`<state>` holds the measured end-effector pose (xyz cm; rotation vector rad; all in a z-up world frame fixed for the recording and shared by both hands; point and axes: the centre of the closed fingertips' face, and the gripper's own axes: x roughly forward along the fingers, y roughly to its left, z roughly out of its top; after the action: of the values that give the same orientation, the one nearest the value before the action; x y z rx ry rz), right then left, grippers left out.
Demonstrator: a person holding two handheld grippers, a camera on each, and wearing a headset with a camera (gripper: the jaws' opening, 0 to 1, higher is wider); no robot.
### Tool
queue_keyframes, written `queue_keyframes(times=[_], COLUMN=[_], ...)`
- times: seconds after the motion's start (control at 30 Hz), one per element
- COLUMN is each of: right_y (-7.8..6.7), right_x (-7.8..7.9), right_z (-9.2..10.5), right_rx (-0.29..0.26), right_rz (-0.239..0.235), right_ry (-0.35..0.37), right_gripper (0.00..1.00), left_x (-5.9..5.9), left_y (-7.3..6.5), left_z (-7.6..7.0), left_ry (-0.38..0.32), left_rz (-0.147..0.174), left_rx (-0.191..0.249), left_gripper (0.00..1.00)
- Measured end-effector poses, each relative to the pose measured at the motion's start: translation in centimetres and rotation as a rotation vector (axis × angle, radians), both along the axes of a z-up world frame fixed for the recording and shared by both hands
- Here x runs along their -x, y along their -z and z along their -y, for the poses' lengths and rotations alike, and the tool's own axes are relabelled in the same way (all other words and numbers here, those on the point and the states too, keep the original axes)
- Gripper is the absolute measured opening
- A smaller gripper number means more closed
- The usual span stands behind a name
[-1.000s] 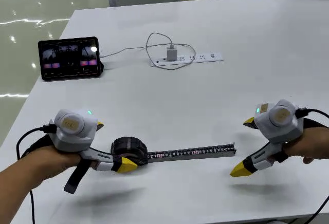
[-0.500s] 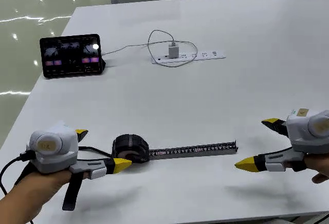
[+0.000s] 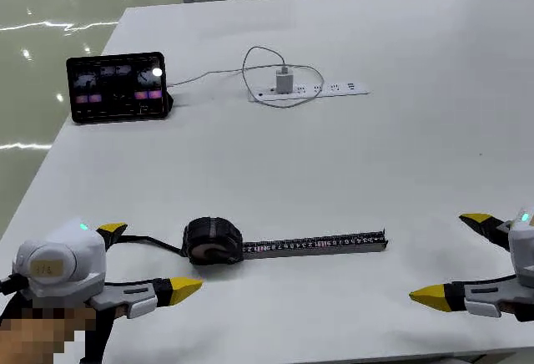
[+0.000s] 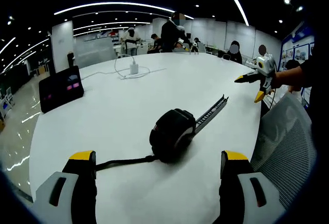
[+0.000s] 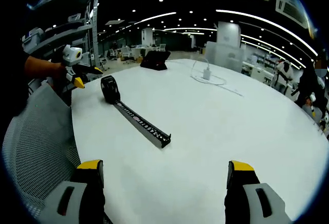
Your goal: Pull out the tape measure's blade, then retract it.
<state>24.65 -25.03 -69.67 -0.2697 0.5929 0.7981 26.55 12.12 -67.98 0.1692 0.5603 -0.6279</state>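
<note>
Black tape measure [image 3: 213,241] is lying on the white table [image 3: 334,164] in the head view, its blade [image 3: 317,244] stretching rightward. The left gripper [image 3: 150,257], at the tape measure a second ago, is sitting back, released. The right gripper [image 3: 453,257] is gaping empty, further right than before.

In the left gripper view, the tape measure [image 4: 173,128] is resting just beyond the parted jaws. In the right gripper view, the blade [image 5: 141,124] is lying well ahead of the parted jaws.

The tape measure [image 3: 212,240] is recorded as black-cased — its blade [image 3: 317,244] dark, marked with pale graduations. The left gripper [image 3: 150,257] and right gripper [image 3: 450,257] are tipped yellow on grey-white — the table [image 3: 375,155] white.
</note>
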Motion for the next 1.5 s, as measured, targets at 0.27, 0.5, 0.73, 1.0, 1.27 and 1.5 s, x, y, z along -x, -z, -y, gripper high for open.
queue_keyframes(times=[0.27,0.5,0.73,1.0,1.27,1.5], right_y=[0.9,1.1,0.7,0.6,0.6,0.7], right_x=[1.3,2.0,2.1,2.3,2.5,2.9], right_z=[0.9,1.5,2.0,1.7,1.7,1.4], right_rx=[0.035,-0.008,-0.009,0.004,0.016,0.017], right_rz=[0.012,0.018,0.013,0.023,0.013,-0.04], right_ry=[0.03,0.086,0.081,0.04,0.024,-0.034], right_gripper=[0.99,0.99,0.99,0.99,0.99,0.99], left_x=[1.7,2.0,1.9,1.2,0.8,-0.1], left_y=[1.4,1.9,2.0,1.6,0.8,0.6], left_z=[-0.5,-0.8,-0.6,-0.3,0.3,1.6], left_ry=[-0.025,-0.036,-0.028,-0.027,-0.024,-0.022], left_rz=[0.012,0.002,-0.001,0.014,0.025,0.031], left_rx=[0.025,0.028,0.01,0.012,0.007,-0.025], left_gripper=[0.99,0.99,0.99,0.99,0.99,0.99])
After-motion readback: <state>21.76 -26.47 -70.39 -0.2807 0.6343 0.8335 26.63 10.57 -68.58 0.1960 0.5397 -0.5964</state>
